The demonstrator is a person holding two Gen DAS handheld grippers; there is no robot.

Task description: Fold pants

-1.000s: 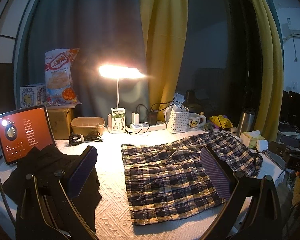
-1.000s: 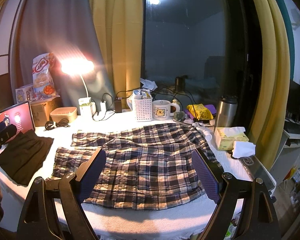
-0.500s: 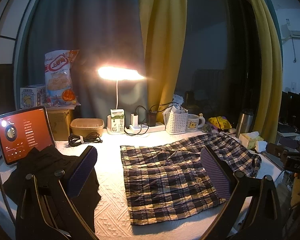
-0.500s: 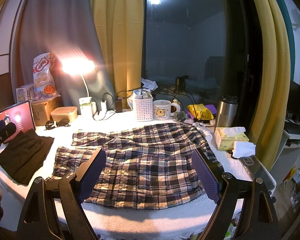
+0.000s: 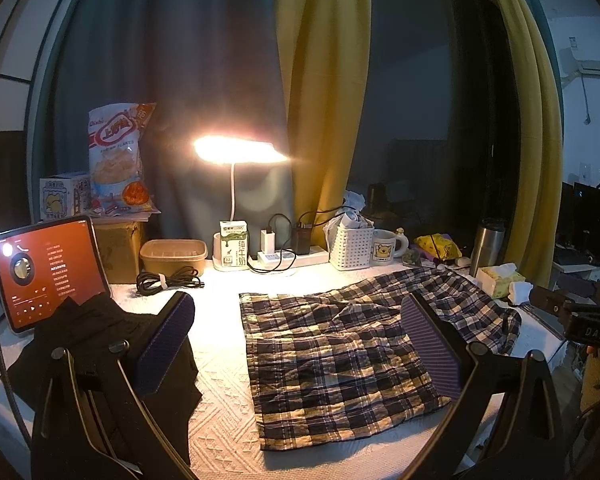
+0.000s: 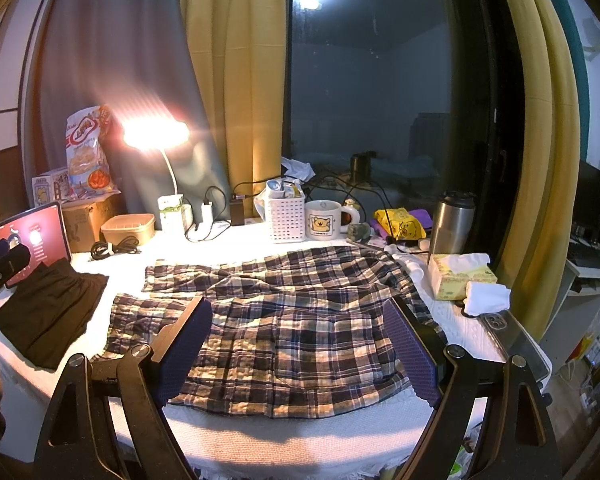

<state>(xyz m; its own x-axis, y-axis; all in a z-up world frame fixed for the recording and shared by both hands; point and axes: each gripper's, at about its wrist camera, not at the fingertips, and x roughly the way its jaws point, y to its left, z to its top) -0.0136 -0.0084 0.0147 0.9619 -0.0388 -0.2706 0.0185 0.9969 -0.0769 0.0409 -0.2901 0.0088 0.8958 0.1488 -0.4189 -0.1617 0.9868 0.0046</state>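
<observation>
Left gripper (image 5: 296, 344) jaws wide, nothing held, hovering over white textured cloth (image 5: 220, 364); black garment (image 5: 96, 340) under its left finger, tablet (image 5: 48, 272) beyond that. Ahead-left: tan tub (image 5: 173, 255), contents not visible, coiled cable (image 5: 168, 280) in front. Ahead-right: white basket (image 5: 351, 247) stuffed with crumpled papers, bear mug (image 5: 386, 248) beside it. Plaid pants (image 5: 352, 356) lie flat between the fingers and to the right, near hem close to the table's front edge. Right gripper (image 6: 298, 340) also spread wide, empty, above the pants' (image 6: 284, 320) waist end; both legs run left. Right of its right finger: tissue box (image 6: 460, 276) with tissue sticking out, steel tumbler (image 6: 452, 222) behind, phone (image 6: 508, 334) at the table's right edge. Bare cloth strip runs along front edge
</observation>
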